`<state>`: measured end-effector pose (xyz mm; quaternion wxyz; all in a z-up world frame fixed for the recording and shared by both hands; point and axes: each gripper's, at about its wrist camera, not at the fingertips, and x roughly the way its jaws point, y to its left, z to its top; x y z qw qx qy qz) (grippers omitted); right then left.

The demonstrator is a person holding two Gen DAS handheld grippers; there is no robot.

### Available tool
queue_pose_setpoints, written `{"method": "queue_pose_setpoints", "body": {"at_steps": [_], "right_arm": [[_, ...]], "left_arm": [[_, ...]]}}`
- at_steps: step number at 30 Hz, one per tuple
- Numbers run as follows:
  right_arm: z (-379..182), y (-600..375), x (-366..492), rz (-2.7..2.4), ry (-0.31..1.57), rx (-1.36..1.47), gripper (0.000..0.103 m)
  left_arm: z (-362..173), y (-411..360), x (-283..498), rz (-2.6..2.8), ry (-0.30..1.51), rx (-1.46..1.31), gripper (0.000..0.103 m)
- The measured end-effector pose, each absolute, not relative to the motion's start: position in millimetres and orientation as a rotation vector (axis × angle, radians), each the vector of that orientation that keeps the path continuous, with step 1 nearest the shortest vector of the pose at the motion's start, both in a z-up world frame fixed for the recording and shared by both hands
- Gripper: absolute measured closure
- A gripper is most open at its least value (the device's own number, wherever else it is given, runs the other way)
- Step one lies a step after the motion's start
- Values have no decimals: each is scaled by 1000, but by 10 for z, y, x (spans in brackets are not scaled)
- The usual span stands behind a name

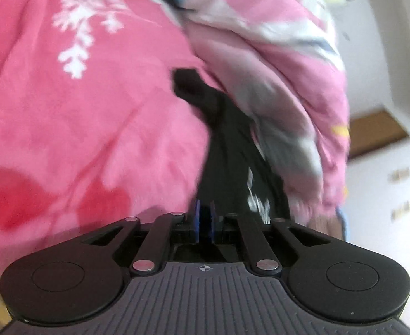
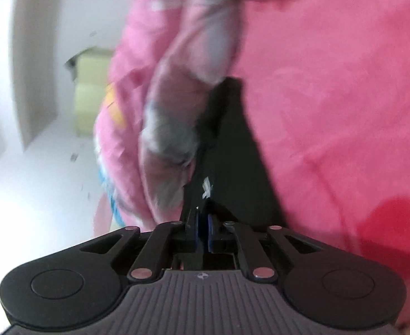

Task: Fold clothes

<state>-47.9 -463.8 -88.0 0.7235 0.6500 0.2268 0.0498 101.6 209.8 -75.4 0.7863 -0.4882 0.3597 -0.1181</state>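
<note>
At the bottom centre of the left wrist view, your left gripper has its blue pads nearly together, clamped on the edge of a black garment. The black cloth runs up from the jaws toward the middle of the frame and ends in a loose corner. At the bottom centre of the right wrist view, your right gripper is likewise pinched on the same black garment, which carries a small white print just above the pads.

Judged from both grips, the step in hand is lifting and spreading the garment between the two grippers before a fold. The next move calls for keeping both pinches firm, drawing the held edge taut and level, and laying the cloth flat on the pink blanket.

Beyond the garment, the pink blanket with a white snowflake pattern fills the left of the left view and the right of the right view. A crumpled pink and grey patterned cloth lies beside the black cloth, at upper right in the left view and upper centre in the right.

Both frames are motion-blurred. The garment's type, full outline and far edge cannot be made out, and part of it passes under the patterned cloth.
</note>
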Motion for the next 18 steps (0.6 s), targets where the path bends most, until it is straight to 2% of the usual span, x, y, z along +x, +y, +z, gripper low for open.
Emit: {"method": "queue_pose_setpoints", "body": {"at_steps": [2,5,6,9,14,18], "right_arm": [[-999,-4718,-444,56,486,1472,86],[-1062,-4809,-521,7,419,1484,76],[-1055,-4824,-568,-4,386,1475,76],[-941,-4797,-681,2,344,1395,76],[-572,-4228,-488,172,544,1057,76],[-456,-3518,-110,313,696,720,76]], "left_arm": [[-807,2101,1059,-253,757,-1082,94],[-788,2105,1015,-268,715,-1068,77],[-750,2096,988,-270,707,-1034,69],[-638,2068,908,-276,683,-932,64],[-459,1793,770,-296,671,-627,50],[-420,1416,669,-282,655,-317,47]]}}
